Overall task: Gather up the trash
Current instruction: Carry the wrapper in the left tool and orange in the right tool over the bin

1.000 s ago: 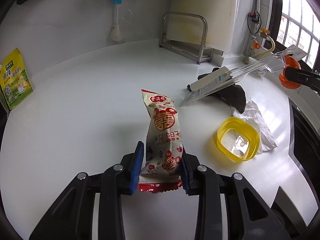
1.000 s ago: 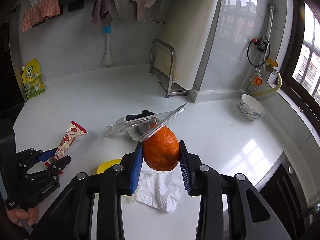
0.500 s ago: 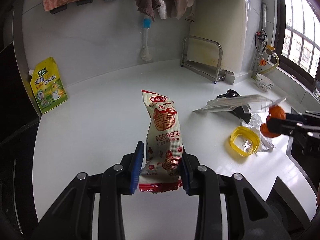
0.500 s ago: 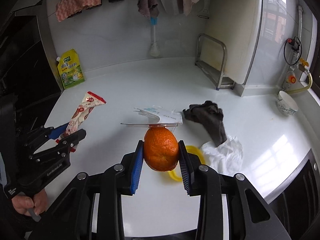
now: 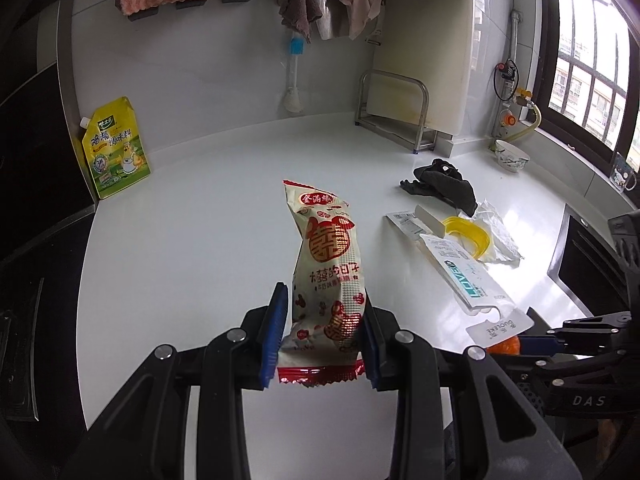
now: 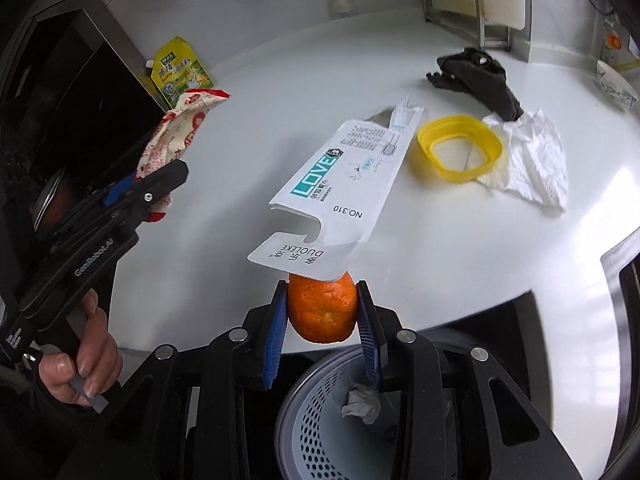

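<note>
My left gripper is shut on a red-and-white snack wrapper, held upright above the white counter; the wrapper also shows in the right wrist view. My right gripper is shut on an orange peel, with a white card-and-plastic package resting on top of it. It hangs past the counter's front edge, above a perforated grey trash basket holding a crumpled tissue.
On the counter lie a yellow plastic ring, a crumpled white tissue and a dark cloth. A yellow seasoning pouch, a metal rack and a bowl stand at the back. A black stove is left.
Both grippers have pulled back toward the counter's front edge. The right one, with orange peel and package, now hangs over the trash basket. The left still holds the wrapper.
</note>
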Demonstrator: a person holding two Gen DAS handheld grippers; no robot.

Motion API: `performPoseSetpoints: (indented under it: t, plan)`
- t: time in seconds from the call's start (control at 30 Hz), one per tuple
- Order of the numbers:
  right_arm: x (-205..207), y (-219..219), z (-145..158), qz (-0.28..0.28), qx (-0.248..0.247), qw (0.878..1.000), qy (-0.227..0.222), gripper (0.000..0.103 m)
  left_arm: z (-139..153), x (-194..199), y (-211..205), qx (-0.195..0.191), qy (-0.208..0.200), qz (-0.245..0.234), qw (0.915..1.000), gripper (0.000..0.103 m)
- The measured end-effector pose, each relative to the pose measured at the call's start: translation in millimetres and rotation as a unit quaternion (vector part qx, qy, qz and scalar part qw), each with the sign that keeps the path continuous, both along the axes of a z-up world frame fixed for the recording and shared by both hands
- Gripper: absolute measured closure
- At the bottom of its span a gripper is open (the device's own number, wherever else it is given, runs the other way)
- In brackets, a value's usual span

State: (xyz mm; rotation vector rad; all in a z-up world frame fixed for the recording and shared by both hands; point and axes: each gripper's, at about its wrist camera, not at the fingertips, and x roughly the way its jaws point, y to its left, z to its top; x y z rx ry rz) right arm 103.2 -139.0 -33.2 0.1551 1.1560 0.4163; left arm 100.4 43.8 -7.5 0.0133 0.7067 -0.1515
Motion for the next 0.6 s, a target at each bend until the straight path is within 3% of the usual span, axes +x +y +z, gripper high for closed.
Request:
performPoseSetpoints:
  t: [0.13,0.3,0.6]
  plan:
    - [-6.1,9.2,-6.2,0.015,-0.014,1.000,0.007,0.071,2.9,-16.7,2.9,0.002,-0.004,0.001,1.0000,0.070]
    - [-19.5,16.4,-19.5,0.042,-0.019,0.996,0.071,0.071,5.5,-30.8,3.8,0.010,-0.007,-0.002,0.9999,0.070]
    - [-45.8,12.3,-31.0,0.060,-0.095,0.986,0.120,0.072,9.0,-50.1,-3.9,0.003,-0.010,-0.012,0.9999,0.070]
